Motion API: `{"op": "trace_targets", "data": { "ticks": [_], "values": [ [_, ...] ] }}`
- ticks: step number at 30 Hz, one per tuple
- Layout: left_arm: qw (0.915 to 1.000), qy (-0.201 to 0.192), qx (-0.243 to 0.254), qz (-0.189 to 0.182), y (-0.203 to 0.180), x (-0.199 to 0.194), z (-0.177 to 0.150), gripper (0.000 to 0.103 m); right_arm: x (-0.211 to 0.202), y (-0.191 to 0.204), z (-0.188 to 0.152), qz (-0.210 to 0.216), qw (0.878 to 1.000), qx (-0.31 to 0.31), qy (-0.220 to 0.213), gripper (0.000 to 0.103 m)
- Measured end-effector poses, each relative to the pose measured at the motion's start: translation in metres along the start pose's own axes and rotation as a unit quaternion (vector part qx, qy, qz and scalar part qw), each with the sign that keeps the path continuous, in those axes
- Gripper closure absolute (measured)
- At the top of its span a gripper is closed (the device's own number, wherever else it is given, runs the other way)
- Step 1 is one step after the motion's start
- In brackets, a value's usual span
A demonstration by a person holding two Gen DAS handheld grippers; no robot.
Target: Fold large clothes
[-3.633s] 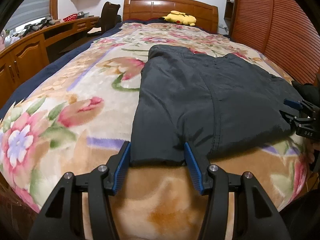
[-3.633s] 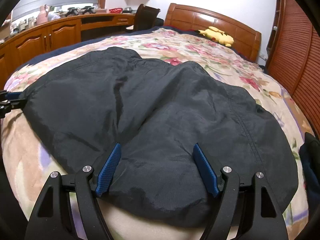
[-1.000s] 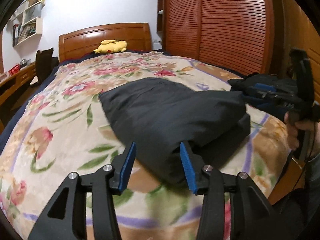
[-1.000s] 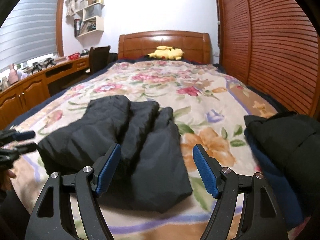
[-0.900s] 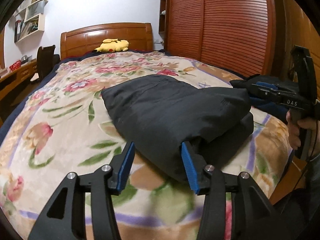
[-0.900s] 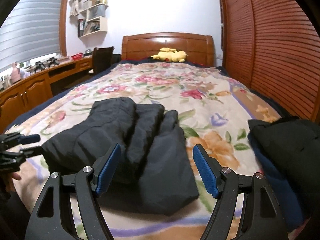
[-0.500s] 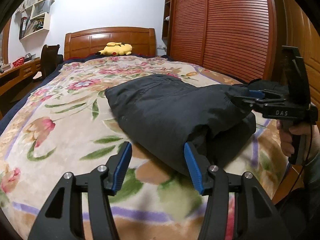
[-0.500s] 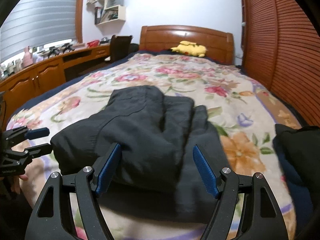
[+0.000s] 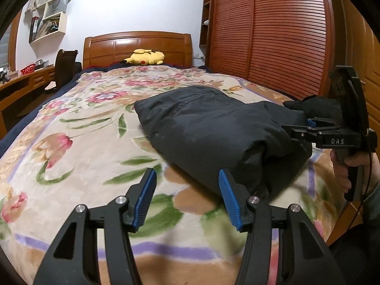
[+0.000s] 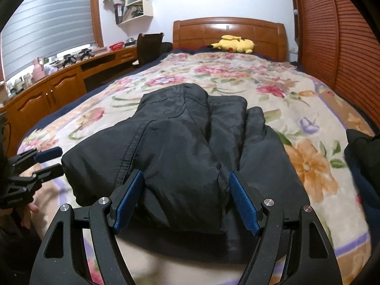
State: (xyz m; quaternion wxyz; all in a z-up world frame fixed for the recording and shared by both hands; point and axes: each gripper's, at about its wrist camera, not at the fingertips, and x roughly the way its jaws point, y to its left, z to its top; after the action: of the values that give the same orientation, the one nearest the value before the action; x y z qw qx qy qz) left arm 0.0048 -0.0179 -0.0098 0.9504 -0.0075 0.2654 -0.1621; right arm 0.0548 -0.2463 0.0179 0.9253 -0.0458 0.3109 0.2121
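black folded jacket (image 10: 180, 156) on bed (image 9: 71, 147), long axis toward headboard (image 9: 137, 47); right tongs (image 10: 185, 199) open, straddling its near edge, nearer; left tongs (image 9: 187, 197) open, empty, at its left corner.

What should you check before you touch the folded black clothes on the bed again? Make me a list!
1. Folded black garment lies fully on the floral blanket: ok.
2. Fold is neat: not ok, layers are bunched and uneven at the near edge in the right wrist view.
3. Left gripper is free: ok, it has just been opening and nothing sits between its jaws.
4. Right gripper is free: ok, its jaws stand apart over the garment without pinching it.
5. Other dark clothes pile is apart from the garment: ok.
6. Yellow plush toy is out of the way: ok, it lies by the headboard.
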Motion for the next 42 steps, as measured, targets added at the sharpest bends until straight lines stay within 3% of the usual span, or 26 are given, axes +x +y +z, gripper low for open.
{"op": "trace_targets", "data": {
  "ticks": [6, 7, 9, 10, 11, 14, 17, 22, 27, 29, 31, 36, 39, 41, 42],
  "values": [
    [1.0000, 0.000, -0.002, 0.006, 0.002, 0.001, -0.002, 0.049, -0.001, 0.005, -0.003, 0.000, 1.000, -0.006, 0.002, 0.027],
    [1.0000, 0.000, -0.002, 0.007, 0.002, 0.001, -0.002, 0.049, -0.001, 0.005, -0.004, 0.001, 1.000, -0.008, 0.001, 0.032],
    [1.0000, -0.001, -0.005, 0.008, 0.003, 0.002, -0.002, 0.050, -0.002, 0.007, -0.006, 0.017, 1.000, -0.015, -0.001, 0.053],
    [1.0000, -0.001, -0.006, 0.008, 0.004, 0.002, -0.002, 0.049, -0.003, 0.010, -0.006, 0.025, 0.999, -0.023, -0.005, 0.077],
    [0.9999, -0.002, -0.007, 0.008, 0.004, 0.002, -0.002, 0.049, -0.008, 0.013, -0.006, 0.024, 0.999, -0.035, -0.015, 0.089],
    [0.9999, -0.006, -0.012, 0.002, 0.005, 0.000, -0.001, 0.049, -0.024, 0.023, 0.001, 0.017, 0.997, -0.060, -0.044, 0.098],
    [0.9998, -0.014, -0.013, -0.004, 0.003, -0.004, 0.001, 0.049, -0.041, 0.024, 0.012, 0.019, 0.995, -0.055, -0.075, 0.100],
    [0.9996, -0.020, -0.013, -0.014, 0.001, -0.006, 0.002, 0.049, -0.061, 0.018, 0.020, -0.040, 0.991, -0.089, -0.087, 0.100],
    [0.9994, -0.027, -0.009, -0.018, -0.002, -0.007, 0.004, 0.049, -0.083, -0.029, 0.015, -0.108, 0.988, -0.059, -0.091, 0.101],
    [0.9995, -0.025, -0.009, -0.019, -0.003, -0.006, 0.004, 0.049, -0.074, -0.055, -0.001, -0.135, 0.988, -0.036, -0.058, 0.100],
    [0.9996, -0.022, -0.007, -0.019, -0.003, -0.003, 0.004, 0.049, -0.057, -0.075, -0.019, -0.122, 0.992, -0.013, -0.019, 0.100],
    [0.9999, -0.010, -0.003, -0.012, -0.006, 0.005, 0.005, 0.049, -0.049, -0.078, -0.031, -0.102, 0.995, -0.003, -0.015, 0.099],
    [1.0000, -0.001, 0.005, -0.009, -0.007, 0.009, 0.012, 0.049, -0.053, -0.077, -0.030, -0.112, 0.994, 0.006, -0.009, 0.084],
    [0.9999, 0.005, 0.010, -0.008, -0.007, 0.013, 0.017, 0.049, -0.059, -0.076, -0.033, -0.124, 0.992, 0.007, -0.002, 0.060],
    [0.9998, 0.009, 0.014, -0.010, -0.006, 0.017, 0.022, 0.049, -0.064, -0.075, -0.035, -0.123, 0.992, 0.007, -0.003, 0.055]
  ]
}}
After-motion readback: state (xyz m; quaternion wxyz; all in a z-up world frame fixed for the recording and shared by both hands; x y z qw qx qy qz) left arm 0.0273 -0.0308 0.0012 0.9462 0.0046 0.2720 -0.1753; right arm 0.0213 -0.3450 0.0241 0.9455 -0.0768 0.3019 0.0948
